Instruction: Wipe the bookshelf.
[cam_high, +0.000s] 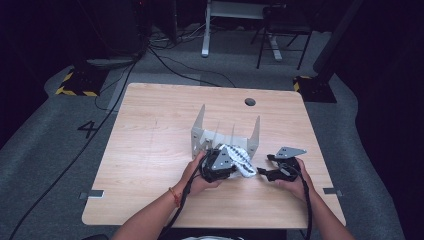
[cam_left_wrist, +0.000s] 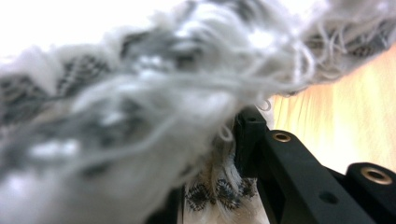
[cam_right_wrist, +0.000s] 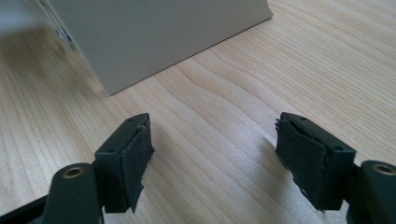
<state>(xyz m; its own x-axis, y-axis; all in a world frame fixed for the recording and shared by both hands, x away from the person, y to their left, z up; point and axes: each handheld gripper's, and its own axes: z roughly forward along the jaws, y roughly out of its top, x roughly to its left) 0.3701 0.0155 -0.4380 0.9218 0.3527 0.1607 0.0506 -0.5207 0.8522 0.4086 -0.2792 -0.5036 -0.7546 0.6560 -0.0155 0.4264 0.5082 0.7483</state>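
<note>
High view shows a person at a wooden bench with 2 grippers. The left gripper has its jaws pinched on a white-and-black patterned cloth, which lies bunched against the front of a grey divider rack near the bench's middle. Left gripper view puts the frayed cloth right up against the lens, with a fold caught between the jaws below it.

The right gripper sits just beside the cloth, apart from it. Right gripper view shows its jaws spread wide over bare wood with nothing between them, and a rack wall close ahead.

Risks, as I judge them: the grip takes only a small fold, so the loose fringe could slip free if the cloth is lifted fast. Loose threads could also snag on the rack's upright plates and drag the light rack across the bench. With 1 end pinched, the rest may sag and miss a slot.
</note>
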